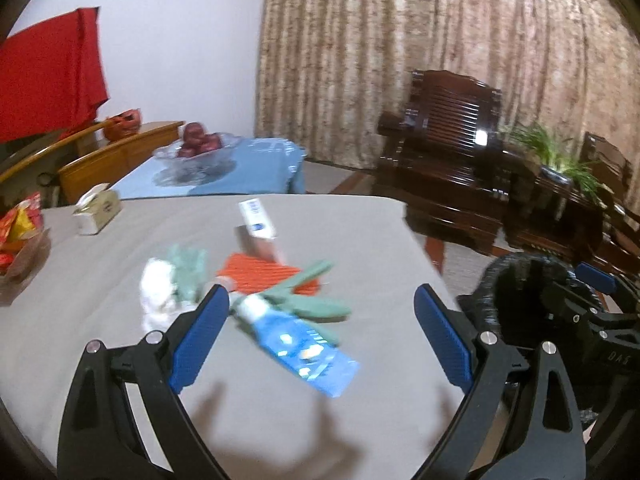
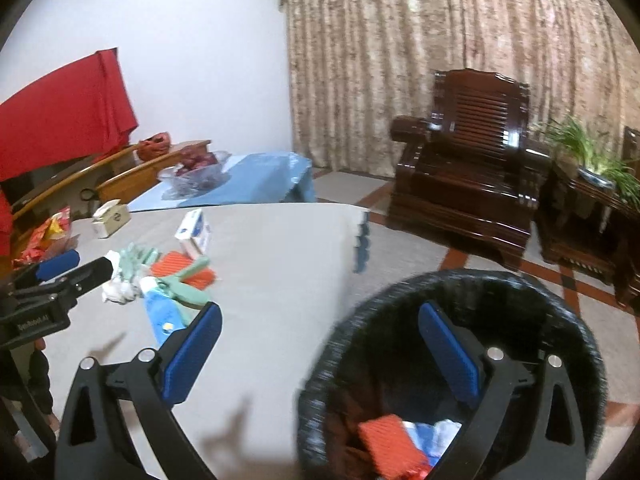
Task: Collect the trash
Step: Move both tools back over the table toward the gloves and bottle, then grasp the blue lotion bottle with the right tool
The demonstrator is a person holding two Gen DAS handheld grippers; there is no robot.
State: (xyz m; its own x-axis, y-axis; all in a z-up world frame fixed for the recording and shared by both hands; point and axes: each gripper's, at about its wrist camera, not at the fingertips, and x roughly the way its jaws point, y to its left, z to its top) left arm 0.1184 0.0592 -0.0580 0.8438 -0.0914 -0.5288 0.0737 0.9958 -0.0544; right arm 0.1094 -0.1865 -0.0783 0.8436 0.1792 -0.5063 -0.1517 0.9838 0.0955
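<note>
Both grippers are spread wide with nothing in them: left gripper (image 1: 320, 320) over the blue tube (image 1: 298, 340), label too blurry to read; right gripper (image 2: 320, 344) above the black bin (image 2: 448, 292) holding an orange packet (image 2: 390, 446) and blue scraps.

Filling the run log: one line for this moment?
left claw: open, empty | right claw: open, empty | blue tube: on table | bin: holds trash

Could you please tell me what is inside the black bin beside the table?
The black bin holds an orange ridged piece and blue-and-white scraps. The right gripper's frame covers the rest.
</note>
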